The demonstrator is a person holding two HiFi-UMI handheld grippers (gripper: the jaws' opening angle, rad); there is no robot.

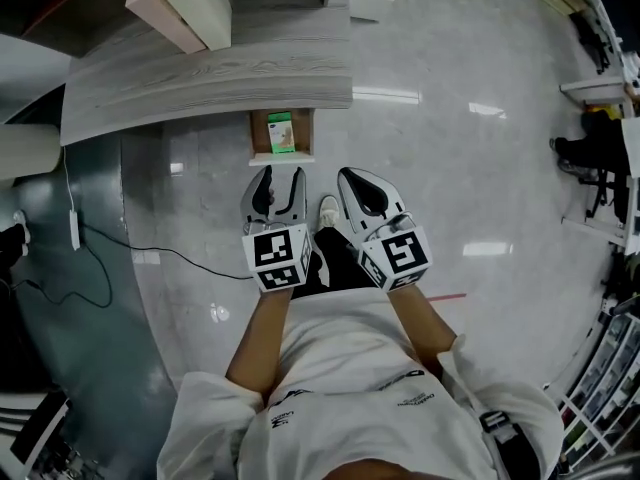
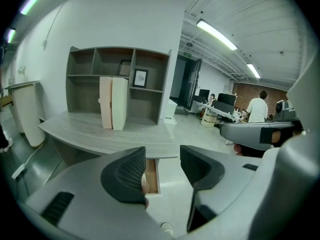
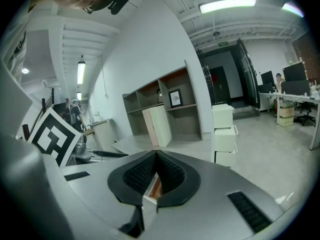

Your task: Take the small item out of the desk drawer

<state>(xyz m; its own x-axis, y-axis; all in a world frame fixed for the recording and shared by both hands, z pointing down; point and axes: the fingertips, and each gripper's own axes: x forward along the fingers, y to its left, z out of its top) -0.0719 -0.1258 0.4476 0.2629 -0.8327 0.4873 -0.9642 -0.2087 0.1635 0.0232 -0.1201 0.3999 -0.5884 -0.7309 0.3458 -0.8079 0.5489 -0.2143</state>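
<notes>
The desk drawer [image 1: 255, 140] stands pulled out under the front edge of the grey wooden desk [image 1: 200, 73]. A small green item [image 1: 281, 133] lies inside it. Both grippers hang just in front of the drawer, above the floor. My left gripper [image 1: 283, 180] is open with nothing between its jaws; in the left gripper view [image 2: 162, 166] the drawer [image 2: 151, 176] shows through the gap. Beside it my right gripper [image 1: 348, 176] is shut and empty, its pads meeting at the tips [image 3: 156, 155].
Cream boxes [image 2: 112, 103] and a shelf unit [image 2: 120, 79] stand on the desk. A white cable [image 1: 130, 253] runs over the floor at the left. The person's shoe [image 1: 328, 210] is between the grippers. Stacked white cabinets [image 3: 223, 129] stand to the right.
</notes>
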